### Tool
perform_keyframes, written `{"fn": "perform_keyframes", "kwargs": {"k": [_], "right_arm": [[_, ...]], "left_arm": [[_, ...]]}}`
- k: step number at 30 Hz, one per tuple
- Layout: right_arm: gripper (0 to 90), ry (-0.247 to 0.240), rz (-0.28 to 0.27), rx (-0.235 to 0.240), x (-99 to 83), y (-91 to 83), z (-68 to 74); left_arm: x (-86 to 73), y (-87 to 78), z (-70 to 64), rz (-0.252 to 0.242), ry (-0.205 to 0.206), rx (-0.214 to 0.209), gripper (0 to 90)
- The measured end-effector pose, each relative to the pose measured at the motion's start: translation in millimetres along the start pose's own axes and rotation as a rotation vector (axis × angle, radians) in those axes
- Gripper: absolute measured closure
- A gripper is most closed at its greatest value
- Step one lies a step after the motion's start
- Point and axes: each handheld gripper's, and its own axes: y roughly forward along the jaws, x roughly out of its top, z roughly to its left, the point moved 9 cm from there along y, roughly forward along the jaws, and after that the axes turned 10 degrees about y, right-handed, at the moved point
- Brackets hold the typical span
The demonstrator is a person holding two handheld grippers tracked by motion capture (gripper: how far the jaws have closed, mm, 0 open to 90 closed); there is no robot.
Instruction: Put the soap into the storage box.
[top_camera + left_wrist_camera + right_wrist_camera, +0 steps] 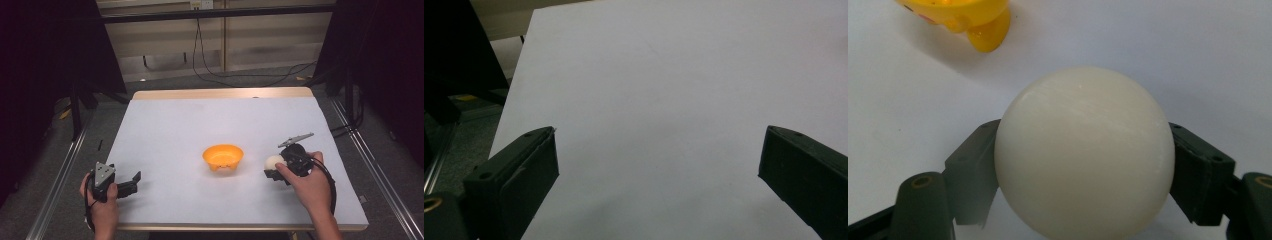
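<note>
A cream-white ball [273, 162] [1083, 150] sits between the jaws of my right gripper [276, 167] [1083, 170], which is shut on it at the right of the white table, just above or on the surface. An orange bowl [223, 156] with small feet stands at the table's middle, left of the ball; its yellow-orange underside and a foot [985, 30] show at the top of the right gripper view. My left gripper [131, 183] [656, 165] rests at the front left corner, jaws wide open over bare white surface.
The white table top [200, 125] has a wooden far edge [222, 93]. Metal rails [60, 175] run along both sides on the floor. Black cables [210, 70] lie on the floor beyond the table, and dark curtains hang at left and right.
</note>
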Motion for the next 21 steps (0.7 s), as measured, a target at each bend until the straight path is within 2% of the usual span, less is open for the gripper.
{"fn": "perform_keyframes", "kwargs": {"k": [13, 21], "right_arm": [[24.1, -0.037, 0.01, 0.006, 18.7, 2.3, 12.8], [24.1, -0.044, 0.017, 0.016, 27.4, 3.8, 21.6]], "left_arm": [[-0.1, 0.0, 0.4, -0.001, -0.004, -0.004, 2.5], [0.1, -0.2, -0.2, -0.003, -0.001, -0.004, 2.5]]}}
